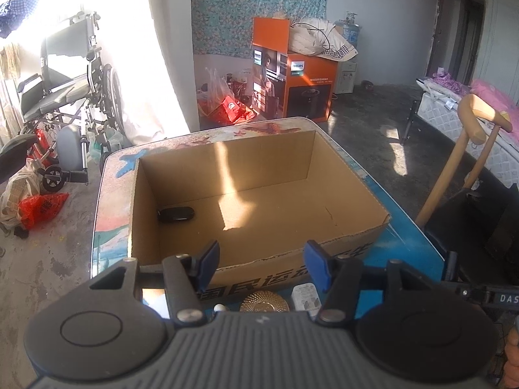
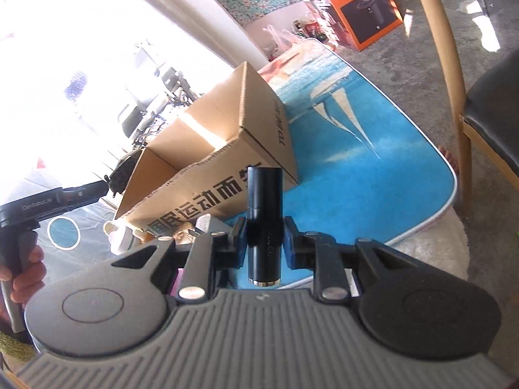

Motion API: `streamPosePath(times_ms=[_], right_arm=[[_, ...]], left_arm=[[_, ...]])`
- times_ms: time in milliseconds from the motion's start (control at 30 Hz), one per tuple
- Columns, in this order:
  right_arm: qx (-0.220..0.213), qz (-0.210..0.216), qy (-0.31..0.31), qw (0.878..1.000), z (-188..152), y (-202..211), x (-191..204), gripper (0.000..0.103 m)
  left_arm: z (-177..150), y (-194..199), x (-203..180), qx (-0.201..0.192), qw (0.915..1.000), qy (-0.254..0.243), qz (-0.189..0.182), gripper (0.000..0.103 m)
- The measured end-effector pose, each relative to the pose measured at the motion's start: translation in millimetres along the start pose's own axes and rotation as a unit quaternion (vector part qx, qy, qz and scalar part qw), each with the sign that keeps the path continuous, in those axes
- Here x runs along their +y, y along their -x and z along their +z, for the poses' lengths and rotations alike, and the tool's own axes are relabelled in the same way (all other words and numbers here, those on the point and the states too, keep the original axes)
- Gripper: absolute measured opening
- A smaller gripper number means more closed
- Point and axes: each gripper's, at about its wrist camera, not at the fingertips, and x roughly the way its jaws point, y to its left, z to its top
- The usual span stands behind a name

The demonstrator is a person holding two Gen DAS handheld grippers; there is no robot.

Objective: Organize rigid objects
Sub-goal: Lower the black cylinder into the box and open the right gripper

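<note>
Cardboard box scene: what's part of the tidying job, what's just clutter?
Job:
- cardboard box
- black case inside the box
- black tube, clamped in the right gripper
- gold disc and white adapter in front of the box

Clutter:
- wheelchair
- orange carton
- wooden crutch

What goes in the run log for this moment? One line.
right tool: shut on black cylinder | left tool: open, empty | cardboard box: holds black oval case
</note>
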Motion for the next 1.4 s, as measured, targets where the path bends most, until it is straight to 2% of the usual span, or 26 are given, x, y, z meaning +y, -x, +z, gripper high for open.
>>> streamPosePath(times_ms=[133, 233, 367, 533, 667, 767, 900, 1033, 1233, 1400], right_arm=[[-0.004, 0.048, 0.04, 0.998, 21, -6, 29, 0.021], [0.008, 0.086, 0.066, 0.994, 38, -16, 52, 0.021], [0.027, 0.118, 0.091, 0.988, 59, -33, 81, 0.021], [0.054, 0.142, 0.106, 0.983, 87, -60, 110, 0.021], [0.103, 0.148, 0.1, 0.979, 109, -102, 134, 0.021], [0.142, 0.14, 0.091, 0.976, 121, -145, 151, 0.021], [0.194, 0.126, 0.074, 0.97, 133, -203, 171, 0.021], [0.247, 0.095, 0.069, 0.962, 139, -264, 182, 0.021], [0.315, 0.042, 0.066, 0.946, 117, -344, 186, 0.021], [0.338, 0.022, 0.073, 0.938, 99, -379, 191, 0.024]], left_arm=[[2, 3, 2, -0.002, 0.9998, 0.01, 0.018, 0.063], [2, 5, 3, -0.007, 0.9995, 0.012, 0.027, 0.068], [4, 3, 7, -0.012, 0.9987, 0.02, 0.045, 0.08], [10, -7, 20, -0.012, 0.9963, 0.044, 0.072, 0.088], [16, -20, 32, -0.013, 0.9951, 0.055, 0.082, 0.095], [25, -36, 46, -0.01, 0.9941, 0.06, 0.09, 0.099], [34, -57, 65, 0.005, 0.9928, 0.064, 0.101, 0.1], [38, -79, 86, 0.019, 0.9906, 0.07, 0.116, 0.1], [37, -105, 114, 0.052, 0.9867, 0.091, 0.124, 0.1], [33, -111, 128, 0.057, 0.9853, 0.1, 0.126, 0.099]])
